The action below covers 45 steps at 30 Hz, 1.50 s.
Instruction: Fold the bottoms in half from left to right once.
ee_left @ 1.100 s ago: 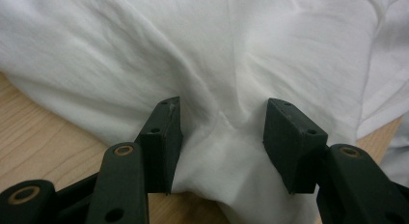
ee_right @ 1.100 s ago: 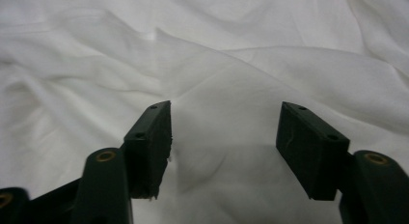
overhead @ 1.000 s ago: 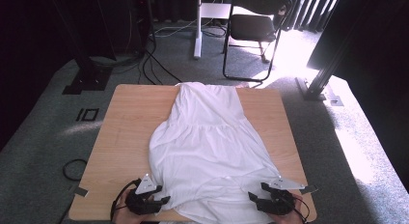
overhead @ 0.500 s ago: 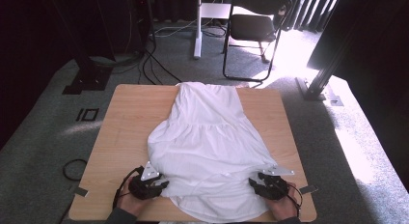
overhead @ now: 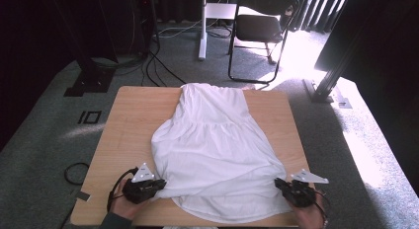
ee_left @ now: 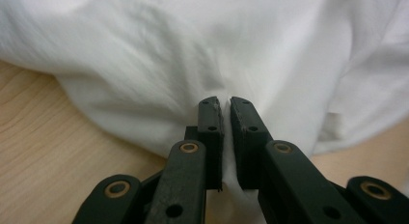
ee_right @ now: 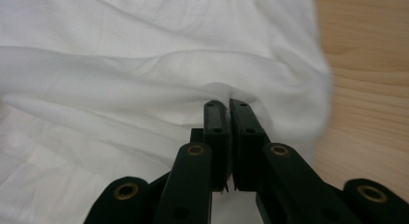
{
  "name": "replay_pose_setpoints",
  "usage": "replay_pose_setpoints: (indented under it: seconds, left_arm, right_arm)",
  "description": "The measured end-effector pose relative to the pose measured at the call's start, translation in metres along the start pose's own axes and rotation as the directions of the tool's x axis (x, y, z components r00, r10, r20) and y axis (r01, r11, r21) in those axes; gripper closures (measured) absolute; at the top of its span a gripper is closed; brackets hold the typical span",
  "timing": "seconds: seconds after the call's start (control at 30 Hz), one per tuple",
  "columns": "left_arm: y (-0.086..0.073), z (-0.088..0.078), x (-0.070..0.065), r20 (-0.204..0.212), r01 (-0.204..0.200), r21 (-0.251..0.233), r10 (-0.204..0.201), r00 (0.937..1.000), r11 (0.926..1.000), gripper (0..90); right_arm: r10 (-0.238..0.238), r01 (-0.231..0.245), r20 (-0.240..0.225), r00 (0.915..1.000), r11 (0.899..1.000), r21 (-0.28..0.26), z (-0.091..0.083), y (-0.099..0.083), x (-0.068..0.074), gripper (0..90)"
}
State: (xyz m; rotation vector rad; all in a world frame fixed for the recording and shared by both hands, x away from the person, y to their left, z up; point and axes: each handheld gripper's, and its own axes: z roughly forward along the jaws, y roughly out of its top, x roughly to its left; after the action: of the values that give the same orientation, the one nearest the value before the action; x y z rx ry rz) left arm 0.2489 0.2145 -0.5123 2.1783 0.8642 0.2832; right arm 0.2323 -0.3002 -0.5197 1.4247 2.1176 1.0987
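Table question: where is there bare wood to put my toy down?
The table has bare wood left of the white dress, from the far corner toward the left tongs. A narrower strip runs along the dress's right side, down to the right tongs. The middle and near edge are crowded with cloth and hands.

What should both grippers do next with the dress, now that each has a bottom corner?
Probably lift both corners together and carry them toward the far end, folding the dress in half. The left gripper and right gripper each have their jaws shut on cloth at the near hem, and the rest lies flat along the table.
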Motion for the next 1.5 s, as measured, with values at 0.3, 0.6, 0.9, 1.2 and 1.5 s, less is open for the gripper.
replay_pose_setpoints:
  seconds: [0.3,0.6,0.9,1.2,1.5]
  left_arm:
    - [0.002,-0.008,-0.002,0.006,0.023,-0.060,-0.023,0.9997,0.9979,60.9]
    - [0.008,0.000,0.021,-0.131,0.057,-0.077,-0.066,0.9891,0.9954,48.4]
    - [0.045,0.034,0.093,-0.254,0.157,-0.121,-0.183,0.9497,0.9802,42.3]
    - [0.076,0.068,0.135,-0.297,0.230,-0.087,-0.246,0.9228,0.9693,39.7]
    - [0.067,0.101,0.137,-0.245,0.245,0.004,-0.236,0.9403,0.9695,83.7]
  right_arm:
    - [0.091,-0.088,0.073,0.9932,0.995,-0.047,-0.067,-0.029,-0.022,87.1]
    - [0.091,-0.091,0.035,0.9953,0.996,0.010,-0.046,-0.037,-0.022,58.5]
    - [0.023,-0.022,0.027,0.9994,0.999,-0.049,0.016,0.024,-0.031,49.9]
    - [-0.010,0.010,0.015,0.9998,1.000,0.001,0.113,0.091,-0.040,48.0]
    - [0.020,-0.024,0.044,0.9988,0.994,0.106,0.159,0.100,-0.051,78.1]
